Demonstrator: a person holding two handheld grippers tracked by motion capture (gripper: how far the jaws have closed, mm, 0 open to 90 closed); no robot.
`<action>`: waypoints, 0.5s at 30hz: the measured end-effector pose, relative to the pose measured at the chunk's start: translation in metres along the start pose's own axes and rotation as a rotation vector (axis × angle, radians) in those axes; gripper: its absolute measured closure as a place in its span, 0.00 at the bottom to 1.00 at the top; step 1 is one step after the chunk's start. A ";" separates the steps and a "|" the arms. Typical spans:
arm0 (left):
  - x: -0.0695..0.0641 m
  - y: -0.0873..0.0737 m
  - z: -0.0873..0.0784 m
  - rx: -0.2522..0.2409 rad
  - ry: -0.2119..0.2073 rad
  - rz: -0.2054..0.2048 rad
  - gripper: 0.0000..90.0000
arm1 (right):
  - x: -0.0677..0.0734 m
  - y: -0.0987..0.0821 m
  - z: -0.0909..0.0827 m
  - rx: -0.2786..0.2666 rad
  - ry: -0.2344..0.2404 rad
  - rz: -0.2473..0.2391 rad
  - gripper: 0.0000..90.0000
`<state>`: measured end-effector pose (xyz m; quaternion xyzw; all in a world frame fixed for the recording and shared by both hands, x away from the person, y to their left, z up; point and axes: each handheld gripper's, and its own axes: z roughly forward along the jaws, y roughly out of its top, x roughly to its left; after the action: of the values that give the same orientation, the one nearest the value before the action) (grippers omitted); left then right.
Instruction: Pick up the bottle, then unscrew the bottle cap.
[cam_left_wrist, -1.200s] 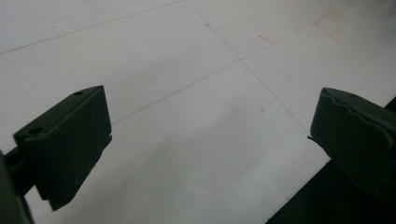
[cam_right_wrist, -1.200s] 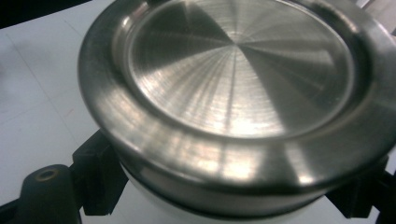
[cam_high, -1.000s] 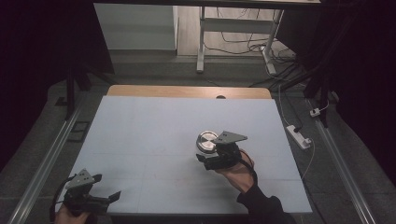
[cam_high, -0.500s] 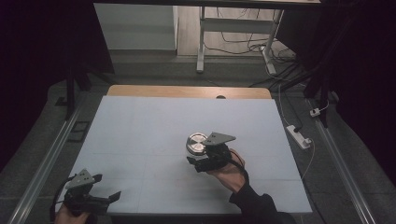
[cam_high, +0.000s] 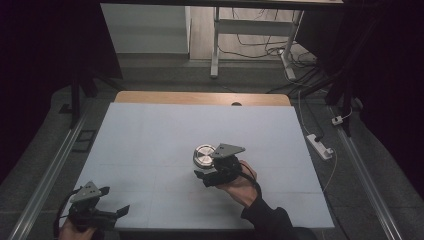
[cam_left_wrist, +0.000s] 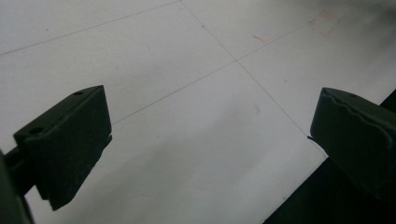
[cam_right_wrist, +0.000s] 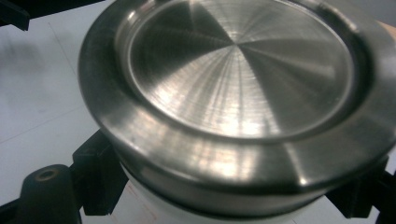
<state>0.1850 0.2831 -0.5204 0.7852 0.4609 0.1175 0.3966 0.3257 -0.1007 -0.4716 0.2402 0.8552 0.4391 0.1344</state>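
Note:
A round jar with a brushed steel lid (cam_high: 203, 154) (cam_right_wrist: 238, 84) and a white body sits just above the white table (cam_high: 150, 130), a little right of its middle. My right gripper (cam_high: 206, 163) (cam_right_wrist: 229, 198) is shut on it, its black jaws pressing the white body from both sides under the lid's rim. Near the table's front left corner my left gripper (cam_high: 113, 201) (cam_left_wrist: 210, 140) is held open, with nothing but bare tabletop between its jaws.
A wooden strip (cam_high: 200, 98) runs along the table's far edge. On the floor to the right lies a white power strip (cam_high: 320, 146) with cables. Metal rails (cam_high: 45, 180) flank the table on both sides.
My right gripper has carried the jar leftward across the table. The left gripper has stayed where it was.

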 end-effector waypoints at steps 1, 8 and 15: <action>0.000 0.000 0.000 -0.001 -0.004 0.000 0.00 | 0.000 0.000 0.000 0.000 0.002 0.001 0.17; 0.002 0.001 -0.002 -0.037 -0.041 -0.010 0.00 | -0.001 -0.001 0.000 -0.001 0.000 0.001 0.17; 0.000 0.008 -0.001 -0.064 -0.079 0.008 0.00 | -0.002 0.000 -0.002 -0.005 -0.001 -0.001 0.17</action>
<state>0.1898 0.2817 -0.5139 0.7780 0.4377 0.1027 0.4389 0.3261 -0.1035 -0.4704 0.2397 0.8542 0.4409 0.1358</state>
